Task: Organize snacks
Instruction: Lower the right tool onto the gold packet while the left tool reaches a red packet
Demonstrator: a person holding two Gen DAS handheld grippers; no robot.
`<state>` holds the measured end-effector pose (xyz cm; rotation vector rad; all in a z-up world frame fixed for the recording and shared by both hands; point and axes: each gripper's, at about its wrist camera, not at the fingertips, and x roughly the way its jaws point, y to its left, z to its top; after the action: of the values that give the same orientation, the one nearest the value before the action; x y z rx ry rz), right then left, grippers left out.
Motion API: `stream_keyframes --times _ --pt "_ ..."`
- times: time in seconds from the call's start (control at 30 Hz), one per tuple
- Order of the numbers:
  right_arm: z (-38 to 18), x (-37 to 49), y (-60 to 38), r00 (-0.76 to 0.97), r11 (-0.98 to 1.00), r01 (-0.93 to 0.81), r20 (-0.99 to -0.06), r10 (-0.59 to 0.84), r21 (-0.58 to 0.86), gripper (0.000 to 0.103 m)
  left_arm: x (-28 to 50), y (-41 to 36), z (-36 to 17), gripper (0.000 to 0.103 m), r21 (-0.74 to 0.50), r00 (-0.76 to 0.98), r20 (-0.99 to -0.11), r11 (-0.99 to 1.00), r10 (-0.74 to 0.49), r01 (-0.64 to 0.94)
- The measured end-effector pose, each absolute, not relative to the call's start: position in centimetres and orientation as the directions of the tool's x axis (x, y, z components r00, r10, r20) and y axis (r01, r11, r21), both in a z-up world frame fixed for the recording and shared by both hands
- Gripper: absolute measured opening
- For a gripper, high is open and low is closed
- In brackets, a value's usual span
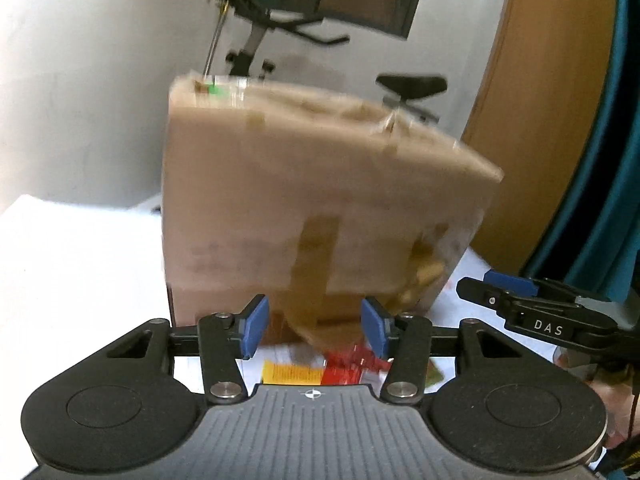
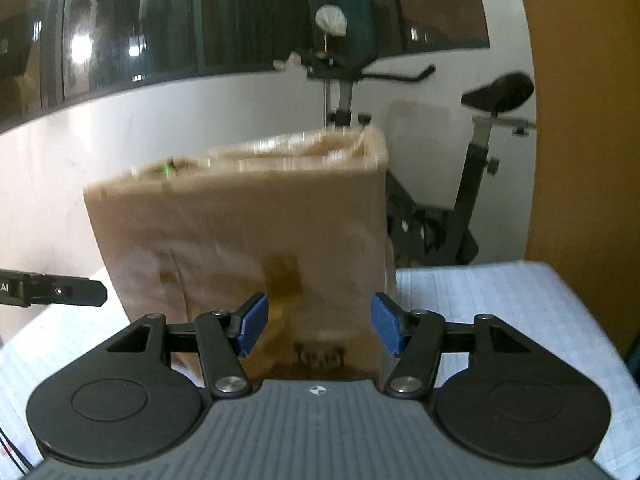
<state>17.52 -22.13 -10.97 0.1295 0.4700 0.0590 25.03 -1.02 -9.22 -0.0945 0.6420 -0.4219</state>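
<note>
Two fisheye wrist views show one tall brown cardboard box (image 1: pixel 316 200) standing on a white table (image 1: pixel 80 264). The box is blurred in both views and fills the centre of each frame, just beyond the gripper fingers.

In the left wrist view, the left gripper (image 1: pixel 316 326) sits at the bottom centre, its two blue-padded fingers spread apart with nothing between them. Below the box's near edge, in the gap between the fingers, lie snack packets (image 1: pixel 320 368): one yellow-orange, one red, too blurred to read or count further. At the right edge the right gripper (image 1: pixel 476 286) enters as a black arm with white letters "DAS" on it.

In the right wrist view, the right gripper (image 2: pixel 320 328) also sits at the bottom centre, fingers apart and empty. The box (image 2: pixel 240 240) shows brown tape down its front and dark printing near its base that cannot be read. At the left edge the black tip of the left gripper (image 2: pixel 96 294) reaches in beside the box, with partial white lettering, seemingly "AI".

Behind the box stands one black exercise bike (image 2: pixel 472 184) with saddle and handlebars, against a white wall (image 2: pixel 80 168). A dark window (image 2: pixel 160 20) spans the upper frame. A wooden panel (image 2: pixel 580 120) fills the right side.
</note>
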Motion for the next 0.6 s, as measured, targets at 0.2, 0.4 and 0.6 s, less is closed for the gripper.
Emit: stream_keyframes --times 0.2,0.4,0.6 --pt "-14.6 18.5 -22.0 0.839 0.987 -0.022 -0.534 0.105 0.159 0.049 26.9 -2.2 -12.9 0.054 -0.209 0.660 -0.642 0.918 -0.389 0.337" --pt "-17.1 19.7 -22.4 0.784 0.988 0.006 -0.614 0.092 0.157 0.049 28.1 -4.2 -15.1 0.054 -0.198 0.621 -0.671 0.905 -0.405 0.376" --pt "-19.0 20.0 -22.1 0.747 0.990 -0.008 -0.658 0.100 0.141 0.049 29.1 -6.6 -16.7 0.055 -0.163 0.572 -0.697 0.873 -0.432 0.460"
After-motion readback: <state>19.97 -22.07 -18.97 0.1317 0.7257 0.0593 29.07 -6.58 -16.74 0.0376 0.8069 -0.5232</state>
